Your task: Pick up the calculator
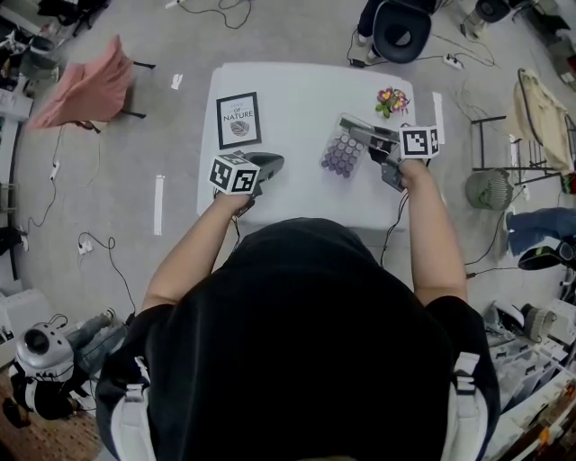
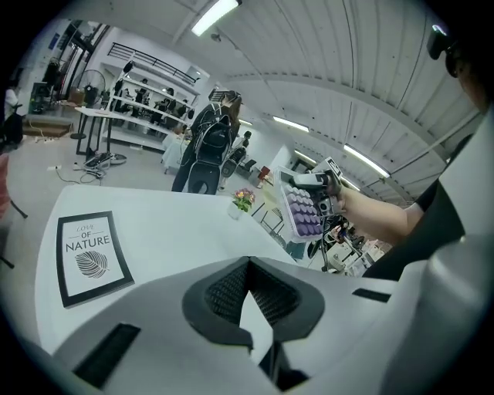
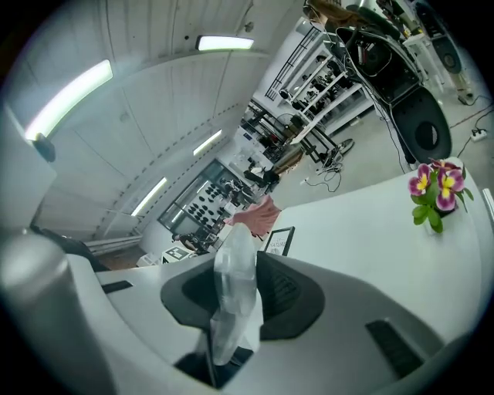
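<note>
1. A white tabletop [image 1: 297, 99] stands in a cluttered workshop, with a black-framed leaf print [image 1: 238, 119] lying on it.
2. Right of the print, the clear-cased, purple-keyed calculator [image 1: 343, 151] looks raised. The right gripper [image 3: 231, 289] pinches its edge between its jaws, probably to lift it.
3. The left gripper [image 2: 248, 305] sits nearer the person than the print, jaws closed and empty, likely idle.

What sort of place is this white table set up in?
Likely a robotics lab or workshop: racks of equipment in the background, cables and a power strip trailing over the bare floor, and strip lights overhead.
</note>
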Action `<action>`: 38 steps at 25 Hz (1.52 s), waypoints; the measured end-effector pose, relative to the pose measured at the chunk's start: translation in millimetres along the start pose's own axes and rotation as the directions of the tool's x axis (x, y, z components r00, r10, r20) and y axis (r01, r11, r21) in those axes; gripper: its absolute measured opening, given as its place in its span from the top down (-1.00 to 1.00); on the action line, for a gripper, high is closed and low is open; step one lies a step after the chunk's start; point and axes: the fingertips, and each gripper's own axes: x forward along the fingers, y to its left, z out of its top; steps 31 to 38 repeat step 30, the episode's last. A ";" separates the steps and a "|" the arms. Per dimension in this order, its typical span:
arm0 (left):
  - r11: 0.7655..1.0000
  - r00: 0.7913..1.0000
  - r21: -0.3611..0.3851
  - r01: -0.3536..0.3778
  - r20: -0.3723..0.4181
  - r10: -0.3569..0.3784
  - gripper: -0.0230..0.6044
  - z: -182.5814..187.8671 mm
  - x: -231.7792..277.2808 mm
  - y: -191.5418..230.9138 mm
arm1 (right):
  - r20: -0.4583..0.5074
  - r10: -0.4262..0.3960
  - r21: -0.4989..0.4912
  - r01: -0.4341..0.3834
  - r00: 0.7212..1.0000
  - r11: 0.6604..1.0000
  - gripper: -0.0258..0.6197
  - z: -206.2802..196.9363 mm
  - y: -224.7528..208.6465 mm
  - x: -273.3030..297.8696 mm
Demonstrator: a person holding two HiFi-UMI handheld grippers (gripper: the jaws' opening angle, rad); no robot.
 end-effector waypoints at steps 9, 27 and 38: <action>1.000 1.000 0.023 -0.009 0.022 0.008 0.87 -2.3 -21.6 -7.3 | 0.030 -0.027 0.021 0.026 0.999 0.999 0.57 -21.8 14.0 -14.6; 1.000 1.000 0.024 -0.012 0.024 0.012 0.87 -5.6 -31.2 -7.6 | 0.047 -0.034 0.034 0.032 0.998 0.999 0.57 -30.9 15.8 -16.0; 1.000 1.000 0.020 -0.014 0.028 0.014 0.87 -4.2 -34.1 -7.7 | 0.045 -0.035 0.032 0.033 0.998 0.999 0.57 -30.5 17.3 -14.6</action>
